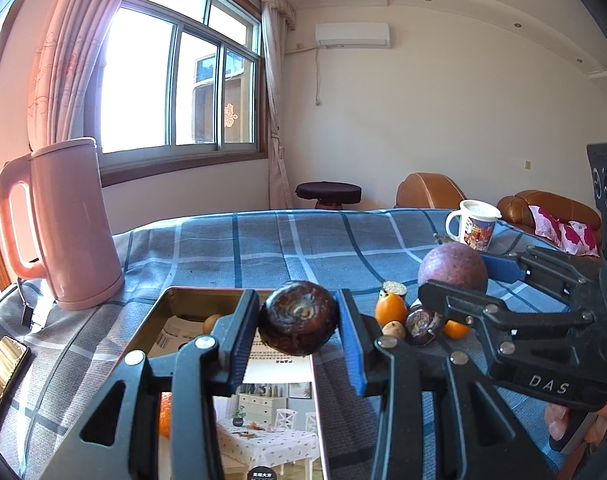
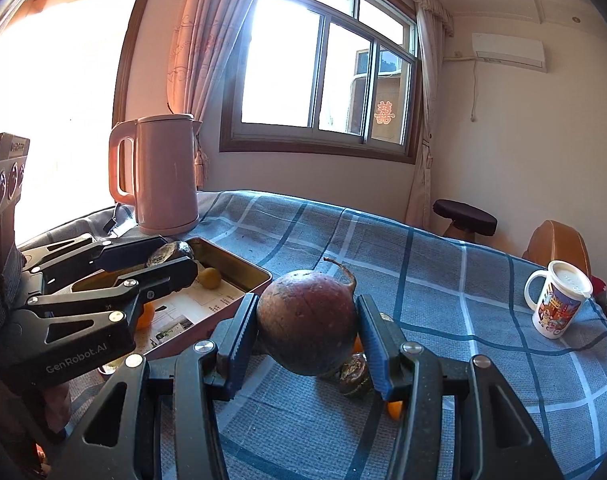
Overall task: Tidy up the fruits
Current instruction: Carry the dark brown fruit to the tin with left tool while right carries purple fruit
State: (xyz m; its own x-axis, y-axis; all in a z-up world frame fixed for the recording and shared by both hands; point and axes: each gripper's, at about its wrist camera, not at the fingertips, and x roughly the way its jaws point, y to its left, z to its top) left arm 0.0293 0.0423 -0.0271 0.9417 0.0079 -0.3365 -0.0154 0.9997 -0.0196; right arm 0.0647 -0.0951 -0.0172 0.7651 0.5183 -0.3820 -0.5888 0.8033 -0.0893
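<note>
My left gripper (image 1: 299, 316) is shut on a dark brown wrinkled fruit (image 1: 298, 317) and holds it above the near right part of a gold metal tin (image 1: 175, 300). The tin holds a small yellow fruit (image 2: 210, 278), an orange (image 2: 146, 315) and printed paper. My right gripper (image 2: 307, 324) is shut on a large round purple-brown fruit (image 2: 308, 322) with a stem, held above the blue checked cloth. Under it lie another dark fruit (image 1: 421, 325), small oranges (image 1: 390, 309) and a small tan fruit (image 1: 394, 329). The right gripper also shows in the left wrist view (image 1: 467, 280), and the left gripper in the right wrist view (image 2: 163, 262).
A pink kettle (image 1: 73, 224) stands at the table's back left, its cord beside it. A phone (image 1: 3, 368) lies at the left edge. A printed mug (image 1: 473, 224) with a lid stands at the far right. Brown sofa and stool behind the table.
</note>
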